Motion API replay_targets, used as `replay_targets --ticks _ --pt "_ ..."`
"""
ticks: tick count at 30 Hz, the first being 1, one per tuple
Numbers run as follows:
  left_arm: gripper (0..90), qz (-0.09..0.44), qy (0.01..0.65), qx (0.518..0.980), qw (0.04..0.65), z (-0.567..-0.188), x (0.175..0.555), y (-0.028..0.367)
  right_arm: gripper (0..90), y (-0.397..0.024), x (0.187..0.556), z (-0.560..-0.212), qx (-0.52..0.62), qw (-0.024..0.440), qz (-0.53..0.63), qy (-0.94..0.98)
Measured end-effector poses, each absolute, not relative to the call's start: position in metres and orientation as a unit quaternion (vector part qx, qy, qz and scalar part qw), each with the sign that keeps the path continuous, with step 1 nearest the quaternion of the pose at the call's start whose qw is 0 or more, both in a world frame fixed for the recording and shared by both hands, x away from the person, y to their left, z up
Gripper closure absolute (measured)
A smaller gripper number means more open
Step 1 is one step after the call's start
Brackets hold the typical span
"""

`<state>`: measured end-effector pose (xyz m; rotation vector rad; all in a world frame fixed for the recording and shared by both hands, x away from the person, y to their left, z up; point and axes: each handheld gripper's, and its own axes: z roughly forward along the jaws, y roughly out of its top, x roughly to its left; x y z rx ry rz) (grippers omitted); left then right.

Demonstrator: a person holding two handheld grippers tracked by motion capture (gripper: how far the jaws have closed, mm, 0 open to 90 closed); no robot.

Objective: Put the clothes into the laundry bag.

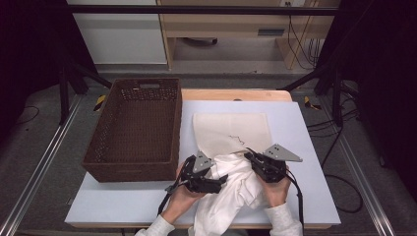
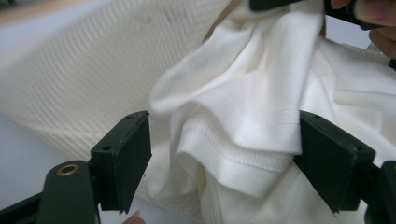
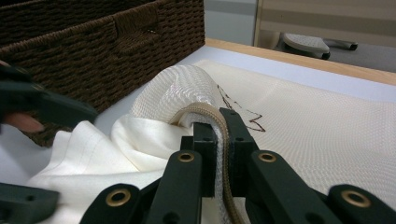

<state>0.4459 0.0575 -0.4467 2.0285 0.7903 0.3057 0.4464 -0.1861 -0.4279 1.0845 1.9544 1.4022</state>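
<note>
A cream mesh bag (image 1: pixel 231 130) lies flat on the table, with a thin dark squiggle on its top. A white garment (image 1: pixel 231 191) is bunched at the bag's near edge and trails off the table's front. My right gripper (image 3: pixel 217 121) is shut on the bag's banded rim (image 3: pixel 205 111) and holds it lifted in a hump above the garment (image 3: pixel 116 149). My left gripper (image 2: pixel 222 123) stands open, with a hemmed fold of the garment (image 2: pixel 252 93) lying loosely between its jaws and the bag (image 2: pixel 93 70) behind it. In the high view the left gripper (image 1: pixel 223 179) points right, towards the right gripper (image 1: pixel 248 156).
A dark brown wicker basket (image 1: pixel 129 172) stands on the table's left half, close to the bag's left side; its wall (image 3: pixel 93 51) rises behind the garment. The pale blue table top (image 1: pixel 305 147) is bare to the right of the bag.
</note>
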Motion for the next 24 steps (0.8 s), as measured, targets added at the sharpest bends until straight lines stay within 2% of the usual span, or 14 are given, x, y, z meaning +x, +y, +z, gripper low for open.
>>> replay_targets --ticks 1,3,6,7,8,13,15,21,24 --pt "22.7 0.124 0.32 0.822 0.454 -0.447 0.446 0.058 86.3 -0.186 0.446 -0.428 0.398 0.249 0.515 0.717" --pt "39.3 0.082 0.313 0.826 0.461 -0.458 0.451 0.051 86.3 -0.185 0.447 -0.429 0.397 0.253 0.511 0.72" --pt "61.2 0.084 0.309 0.824 0.466 -0.456 0.448 0.05 86.4 -0.186 0.447 -0.43 0.399 0.253 0.509 0.72" --pt "70.6 0.105 0.305 0.822 0.47 -0.451 0.442 0.049 86.4 -0.186 0.447 -0.43 0.399 0.253 0.509 0.72" --pt "73.4 0.107 0.301 0.822 0.472 -0.447 0.438 0.049 86.4 -0.186 0.448 -0.431 0.4 0.251 0.51 0.719" --pt "75.5 0.102 0.254 0.815 0.511 -0.424 0.419 0.032 86.5 -0.184 0.447 -0.431 0.402 0.249 0.511 0.718" --pt "75.4 0.123 0.24 0.824 0.499 -0.419 0.416 0.016 86.6 -0.184 0.447 -0.431 0.401 0.247 0.514 0.717" --pt "74.9 0.103 0.255 0.84 0.468 -0.436 0.438 -0.012 86.6 -0.19 0.445 -0.426 0.401 0.245 0.524 0.71" --pt "74.5 0.126 0.256 0.843 0.455 -0.437 0.443 -0.019 86.6 -0.19 0.444 -0.423 0.397 0.248 0.526 0.71"
